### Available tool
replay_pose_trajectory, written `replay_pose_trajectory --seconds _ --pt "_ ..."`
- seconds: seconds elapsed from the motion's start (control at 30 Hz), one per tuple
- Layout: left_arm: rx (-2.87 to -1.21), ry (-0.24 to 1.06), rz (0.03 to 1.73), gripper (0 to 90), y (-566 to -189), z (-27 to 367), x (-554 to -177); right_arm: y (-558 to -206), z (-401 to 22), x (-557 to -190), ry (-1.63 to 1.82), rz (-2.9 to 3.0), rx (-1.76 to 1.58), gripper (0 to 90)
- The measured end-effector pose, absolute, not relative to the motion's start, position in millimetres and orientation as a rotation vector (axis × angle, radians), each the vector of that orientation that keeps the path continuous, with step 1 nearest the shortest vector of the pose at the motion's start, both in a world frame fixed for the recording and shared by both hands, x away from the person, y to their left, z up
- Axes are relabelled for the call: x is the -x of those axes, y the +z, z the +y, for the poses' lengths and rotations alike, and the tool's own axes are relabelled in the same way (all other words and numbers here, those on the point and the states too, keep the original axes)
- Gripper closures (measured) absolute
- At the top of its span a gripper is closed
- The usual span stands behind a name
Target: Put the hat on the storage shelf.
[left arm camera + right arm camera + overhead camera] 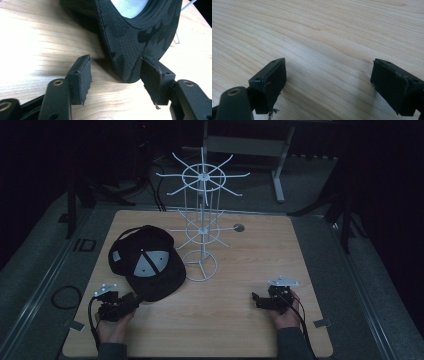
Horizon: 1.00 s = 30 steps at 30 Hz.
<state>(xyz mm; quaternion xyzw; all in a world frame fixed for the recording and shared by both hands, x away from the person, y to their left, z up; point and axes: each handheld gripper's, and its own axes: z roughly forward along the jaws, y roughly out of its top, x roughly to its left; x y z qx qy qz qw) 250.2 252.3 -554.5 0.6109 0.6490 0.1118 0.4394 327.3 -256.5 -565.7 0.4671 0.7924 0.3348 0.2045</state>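
Dim lab, wooden table [240, 285], metal frame legs [280, 175], floor cables [150, 185]

The high view looks forward and down over the whole table [240, 270], while both gripper views skim its wood close up, the left one sharing the cap [140, 37].

A black cap [150, 270] with a tone-on-tone camouflage pattern on its brim is being shown toward the left edge of the table [240, 285], and a pale grey lining is being seen inside its crown. The table is being shown in light wood with fine, wavy grain lines. A white wire rack [201, 227] is being seen near the far edge. The left gripper [116, 75] and the right gripper [329, 85] are being shown in black, with 2 brass-coloured rivets on the left one's arms.
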Motion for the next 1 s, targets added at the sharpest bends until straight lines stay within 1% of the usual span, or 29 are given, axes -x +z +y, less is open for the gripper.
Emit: replay_pose_trajectory --seconds 0.33,0.73,1.0 --pt "-1.534 0.283 1.598 44.0 -553.4 251.5 -251.4 -565.7 -256.4 -327.2 0.934 2.211 -1.302 12.9" --pt "-1.575 0.281 1.589 40.3 -554.1 246.4 -255.3 -565.7 -256.4 -327.2 0.934 2.211 -1.302 12.9" --pt "-1.589 0.268 1.566 40.4 -554.4 246.3 -256.6 -565.7 -256.5 -327.3 0.934 2.211 -1.3 12.9"
